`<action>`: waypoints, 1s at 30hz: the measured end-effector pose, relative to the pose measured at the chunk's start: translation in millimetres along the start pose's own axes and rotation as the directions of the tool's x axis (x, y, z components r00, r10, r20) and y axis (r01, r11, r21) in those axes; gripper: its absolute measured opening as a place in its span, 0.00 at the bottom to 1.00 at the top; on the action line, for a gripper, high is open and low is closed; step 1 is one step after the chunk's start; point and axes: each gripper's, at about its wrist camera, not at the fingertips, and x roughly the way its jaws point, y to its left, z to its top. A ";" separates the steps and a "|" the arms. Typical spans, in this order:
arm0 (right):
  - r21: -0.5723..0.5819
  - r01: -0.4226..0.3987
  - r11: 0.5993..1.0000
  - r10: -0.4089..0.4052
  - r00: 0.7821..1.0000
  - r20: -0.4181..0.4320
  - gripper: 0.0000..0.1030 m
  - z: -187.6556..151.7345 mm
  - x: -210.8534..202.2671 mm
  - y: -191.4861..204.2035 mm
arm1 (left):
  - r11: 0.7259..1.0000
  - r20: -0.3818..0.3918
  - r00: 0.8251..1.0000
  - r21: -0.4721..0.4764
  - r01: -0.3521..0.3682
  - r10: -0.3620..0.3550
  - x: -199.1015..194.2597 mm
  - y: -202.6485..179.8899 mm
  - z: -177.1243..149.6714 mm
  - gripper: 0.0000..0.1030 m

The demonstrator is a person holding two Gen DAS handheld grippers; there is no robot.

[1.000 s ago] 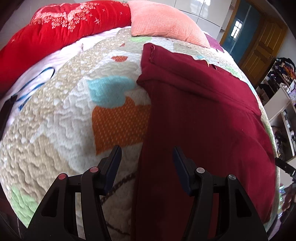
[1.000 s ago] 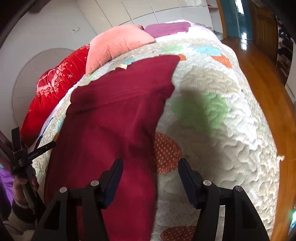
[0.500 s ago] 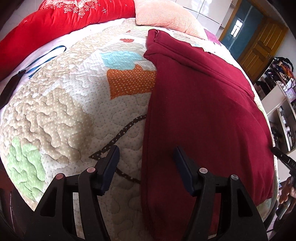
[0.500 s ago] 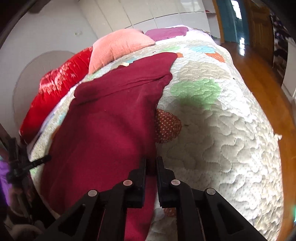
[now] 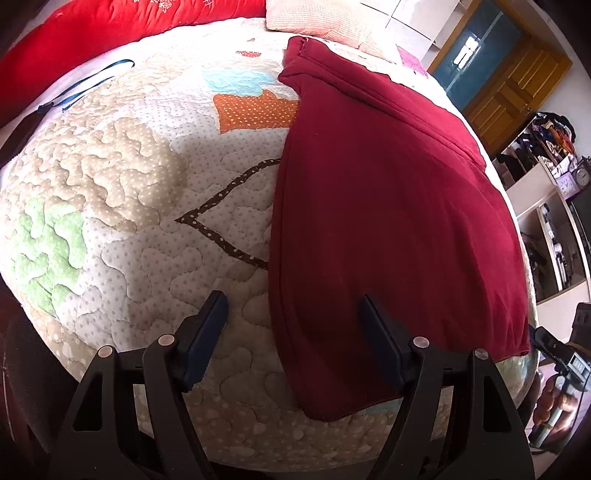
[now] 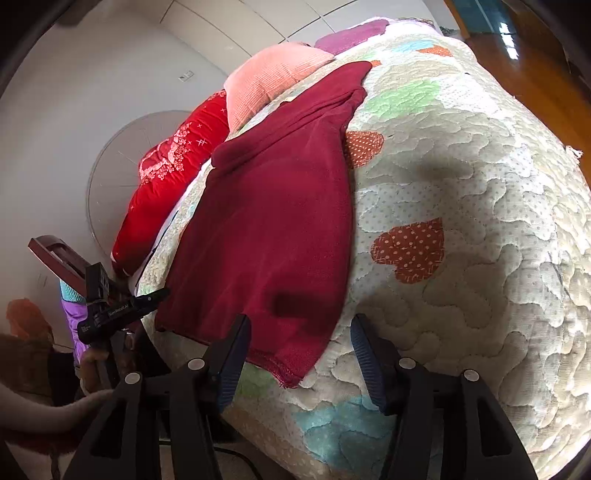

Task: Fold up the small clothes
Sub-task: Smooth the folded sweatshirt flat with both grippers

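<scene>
A dark red garment (image 5: 388,203) lies flat on the patchwork quilt (image 5: 140,177), its far end folded over in a band. My left gripper (image 5: 291,314) hovers over the garment's near left edge. Its jaws are opening, and that edge shows between the fingers with neither pad pressing it. In the right wrist view the garment (image 6: 273,221) ends in a stitched hem corner just in front of my right gripper (image 6: 299,325). Those jaws are opening too, the pads clear of the cloth. The left gripper (image 6: 122,310) appears there at the bed's near left edge.
A red duvet (image 5: 92,33) and a pink pillow (image 6: 269,77) lie at the head of the bed. A blue strap (image 5: 88,81) rests on the quilt at the far left. Shelves (image 5: 546,221) and a wooden door (image 5: 509,96) stand beyond the bed, and wooden floor (image 6: 535,70) runs along its side.
Both grippers have drawn back toward the near edge of the bed. The right gripper shut half a second ago and stands open again. The left jaws have widened.
</scene>
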 end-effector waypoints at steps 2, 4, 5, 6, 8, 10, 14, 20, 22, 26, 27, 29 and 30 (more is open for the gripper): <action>-0.018 0.000 1.000 0.000 1.000 -0.006 0.56 0.0 4.5 2.9 | 1.000 -0.005 1.000 0.009 -0.016 0.016 0.7 -2.9 -0.5 0.72; -0.029 -0.007 1.000 0.007 1.000 -0.015 0.57 0.4 7.7 4.6 | 0.999 -0.003 1.000 0.014 -0.029 0.029 2.9 -4.7 0.6 0.72; -0.034 -0.012 0.999 0.011 1.000 -0.020 0.57 1.0 9.2 5.9 | 0.999 -0.001 0.999 0.016 -0.034 0.034 2.6 -5.4 -0.3 0.72; -0.038 -0.014 0.999 0.013 1.000 -0.023 0.57 1.2 9.9 7.0 | 0.999 0.000 0.999 0.017 -0.037 0.037 4.4 -5.2 1.0 0.72; -0.038 -0.020 0.999 0.020 0.999 -0.026 0.58 1.8 11.0 7.4 | 0.999 0.001 0.999 0.015 -0.040 0.040 5.5 -5.8 1.1 0.72; -0.031 -0.024 0.999 0.024 0.999 -0.024 0.59 1.5 11.7 7.2 | 0.999 0.000 0.999 0.014 -0.042 0.042 6.7 -6.8 1.4 0.72; -0.036 -0.025 0.999 0.024 1.000 -0.015 0.59 -0.1 13.0 11.1 | 0.999 -0.004 0.999 0.014 -0.050 0.050 6.5 -9.4 -1.1 0.72; -0.047 -0.040 0.998 0.040 0.999 -0.001 0.59 -1.9 12.4 8.6 | 0.999 -0.015 0.999 0.000 -0.032 0.032 3.8 -10.4 -7.2 0.73; -0.045 -0.050 0.998 0.051 0.999 0.009 0.60 -3.1 12.9 6.8 | 1.000 -0.017 1.000 -0.010 -0.019 0.019 3.2 -10.6 -10.4 0.74; -0.048 -0.073 0.996 0.074 0.997 0.022 0.60 -3.9 14.9 5.1 | 1.000 -0.028 0.999 0.008 0.017 -0.017 5.8 -15.5 -13.6 0.85; -0.048 -0.081 0.996 0.082 0.996 0.024 0.60 -3.7 15.5 4.9 | 1.000 -0.028 1.000 0.022 0.012 -0.012 6.3 -17.7 -13.5 0.85; -0.046 -0.098 0.994 0.099 0.995 0.024 0.60 -3.3 16.8 5.4 | 0.999 -0.024 1.000 0.044 0.021 -0.020 6.5 -20.3 -13.4 0.84; -0.053 -0.103 0.993 0.104 0.994 0.020 0.57 -3.0 17.0 7.2 | 0.999 -0.020 0.999 0.046 0.027 -0.026 5.8 -20.1 -13.5 0.83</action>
